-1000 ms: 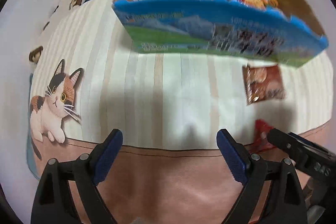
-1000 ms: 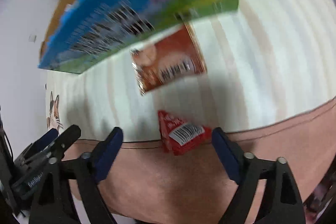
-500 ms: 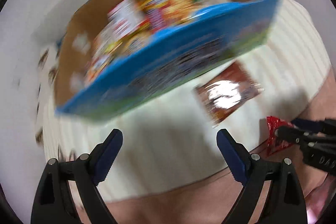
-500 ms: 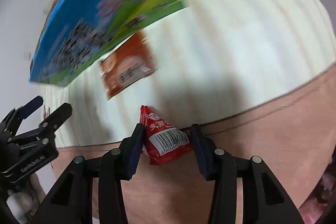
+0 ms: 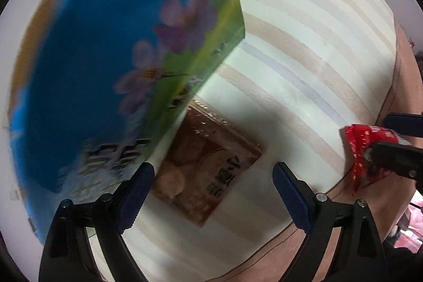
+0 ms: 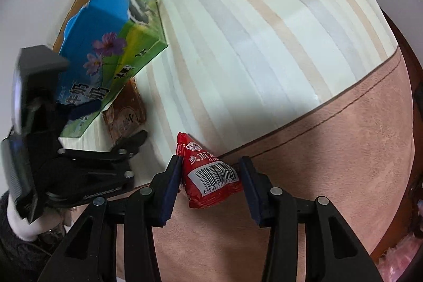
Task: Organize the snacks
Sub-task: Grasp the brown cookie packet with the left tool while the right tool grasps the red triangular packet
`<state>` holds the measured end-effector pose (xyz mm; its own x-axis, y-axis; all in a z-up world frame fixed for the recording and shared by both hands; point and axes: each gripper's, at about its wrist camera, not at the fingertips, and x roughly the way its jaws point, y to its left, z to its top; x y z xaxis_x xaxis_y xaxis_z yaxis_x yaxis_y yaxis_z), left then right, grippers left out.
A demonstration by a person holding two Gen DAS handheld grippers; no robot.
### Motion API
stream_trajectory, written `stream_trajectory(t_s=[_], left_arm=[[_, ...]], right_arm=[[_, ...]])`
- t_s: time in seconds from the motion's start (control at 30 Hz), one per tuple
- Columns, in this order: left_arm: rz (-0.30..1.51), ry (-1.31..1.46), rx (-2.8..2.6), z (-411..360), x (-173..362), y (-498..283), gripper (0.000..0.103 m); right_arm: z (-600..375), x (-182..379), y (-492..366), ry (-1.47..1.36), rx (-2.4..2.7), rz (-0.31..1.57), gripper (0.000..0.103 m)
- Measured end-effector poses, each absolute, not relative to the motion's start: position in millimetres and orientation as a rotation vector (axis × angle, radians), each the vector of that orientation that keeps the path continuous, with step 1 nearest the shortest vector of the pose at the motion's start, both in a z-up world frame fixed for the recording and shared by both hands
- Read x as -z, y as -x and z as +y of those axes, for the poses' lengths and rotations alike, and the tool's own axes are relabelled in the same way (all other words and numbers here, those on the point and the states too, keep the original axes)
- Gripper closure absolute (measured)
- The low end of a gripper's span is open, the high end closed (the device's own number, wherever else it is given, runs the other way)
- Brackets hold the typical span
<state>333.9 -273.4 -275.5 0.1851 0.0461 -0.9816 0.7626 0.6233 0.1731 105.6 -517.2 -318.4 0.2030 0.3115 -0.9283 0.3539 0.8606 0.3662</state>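
A small red snack packet [image 6: 211, 176] with a barcode sits pinched between the pads of my right gripper [image 6: 211, 171], which is shut on it above the pink-brown band of the cloth. The left wrist view shows that red packet [image 5: 367, 149] at the far right, in the right gripper [image 5: 391, 139]. My left gripper [image 5: 214, 184] stands open, pointing steeply down over a flat brown snack packet [image 5: 208, 171] that lies on the striped cloth beside the blue box [image 5: 127, 70]. In the right wrist view the left gripper [image 6: 111, 123] straddles the brown packet [image 6: 127, 112].
The blue and green cardboard box [image 6: 111, 38] stands close on the left, its inside hidden. The cream striped cloth [image 6: 264, 44] spreads to the right and ends in a pink-brown border [image 6: 317, 163]. A dark sleeve [image 6: 23, 255] holds the left gripper.
My right gripper has shut on the red packet, which was lying between its open fingers. The left gripper has rolled and swung across from bare cloth to over the brown packet.
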Motion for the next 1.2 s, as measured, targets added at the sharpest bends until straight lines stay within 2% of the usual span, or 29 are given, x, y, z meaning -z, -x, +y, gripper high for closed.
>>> stream_trajectory(t_s=[0.13, 0.17, 0.2, 0.3, 0.63, 1.03, 1.2], left_arm=[[1.332, -0.728, 0.587, -273.7, 279.1, -343.1, 0.012], [1.332, -0.704, 0.587, -272.5, 277.4, -345.8, 0.016], [1.336, -0.688, 0.586, -271.7, 276.3, -348.0, 0.026], [1.353, -0.639, 0.572, -267.5, 272.5, -354.1, 0.03], [1.462, -0.399, 0.421, -228.9, 267.5, -349.1, 0.032], [1.625, 0.023, 0.252, -135.0, 276.3, -317.8, 0.03], [1.661, -0.003, 0.31, -117.7, 288.2, -316.7, 0.024]], right_arm=[[-522.2, 315.9, -105.3, -0.613, 0.037, 1.387, 0.055], [-523.5, 316.4, -104.6, -0.619, 0.037, 1.387, 0.055], [-522.6, 318.1, -105.2, -0.622, 0.038, 1.388, 0.055], [-518.9, 318.6, -104.3, -0.629, 0.039, 1.393, 0.055], [-512.9, 323.8, -111.0, -0.614, 0.031, 1.404, 0.055], [-475.5, 333.3, -110.8, -0.499, -0.043, 1.476, 0.055], [-460.0, 341.3, -117.8, -0.475, -0.068, 1.502, 0.048]])
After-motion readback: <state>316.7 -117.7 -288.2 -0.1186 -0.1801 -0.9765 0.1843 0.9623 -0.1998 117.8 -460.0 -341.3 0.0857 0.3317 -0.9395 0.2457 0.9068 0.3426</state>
